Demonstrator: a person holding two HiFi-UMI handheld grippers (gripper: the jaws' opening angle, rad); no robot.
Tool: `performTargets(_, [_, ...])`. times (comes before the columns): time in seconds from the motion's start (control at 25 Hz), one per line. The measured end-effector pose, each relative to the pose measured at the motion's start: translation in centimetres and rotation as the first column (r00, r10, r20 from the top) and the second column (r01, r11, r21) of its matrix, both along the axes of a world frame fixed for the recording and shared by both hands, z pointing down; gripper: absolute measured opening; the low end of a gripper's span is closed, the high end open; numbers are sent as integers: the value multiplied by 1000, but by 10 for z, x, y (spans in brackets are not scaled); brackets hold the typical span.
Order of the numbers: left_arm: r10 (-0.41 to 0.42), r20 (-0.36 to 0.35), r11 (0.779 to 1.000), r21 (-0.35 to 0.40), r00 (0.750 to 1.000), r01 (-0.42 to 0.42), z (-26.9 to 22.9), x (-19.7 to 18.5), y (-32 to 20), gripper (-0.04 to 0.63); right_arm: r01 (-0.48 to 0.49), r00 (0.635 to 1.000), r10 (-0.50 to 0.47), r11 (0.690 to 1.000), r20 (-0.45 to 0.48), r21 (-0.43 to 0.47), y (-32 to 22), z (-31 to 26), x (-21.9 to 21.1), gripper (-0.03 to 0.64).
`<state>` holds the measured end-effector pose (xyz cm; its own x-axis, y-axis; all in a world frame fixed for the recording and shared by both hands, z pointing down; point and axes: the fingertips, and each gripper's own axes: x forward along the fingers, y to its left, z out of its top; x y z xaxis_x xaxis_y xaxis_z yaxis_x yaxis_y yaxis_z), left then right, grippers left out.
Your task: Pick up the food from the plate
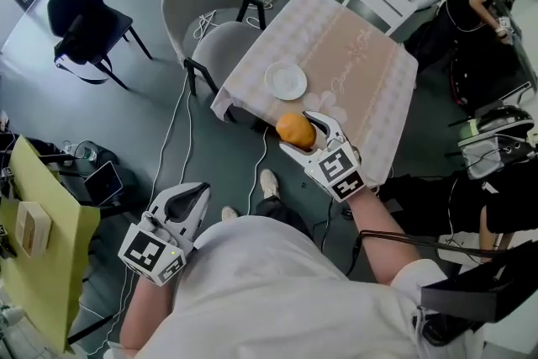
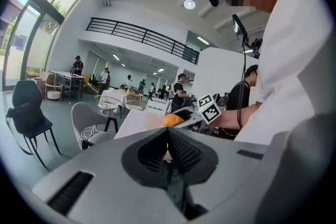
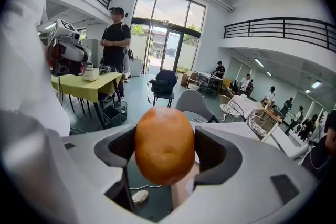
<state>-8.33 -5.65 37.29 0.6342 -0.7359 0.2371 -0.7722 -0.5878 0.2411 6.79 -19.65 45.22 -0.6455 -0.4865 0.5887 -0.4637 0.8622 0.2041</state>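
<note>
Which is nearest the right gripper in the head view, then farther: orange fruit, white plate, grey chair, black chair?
1. Round orange fruit, held in the jaws of the right gripper.
2. Round white plate, on the table just beyond.
3. Grey padded chair, left of the table.
4. Black chair, far left.

white short-sleeved shirt (image 1: pixel 277 290); pale grey left gripper (image 1: pixel 195 193) and right gripper (image 1: pixel 303 129), each bearing a black-and-white marker cube (image 1: pixel 340 168)

No legible words or numbers. Coded black squares on left white marker cube (image 1: pixel 154 252) and right white marker cube (image 1: pixel 340 171) behind jaws; faint script on beige tablecloth (image 1: pixel 361 67) beyond right jaws unreadable
</note>
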Motion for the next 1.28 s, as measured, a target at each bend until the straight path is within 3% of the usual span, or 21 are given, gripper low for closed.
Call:
performTargets(0.52, [34,-23,999,2,999,-34,9,-15,37,9,15,999,-15,1000,29,23,65,-21,-26,353])
performTargets(1.28, [67,-22,998,-3,998,-67,13,-15,32,9,39,998,-40,999,41,25,78,-22,-47,353])
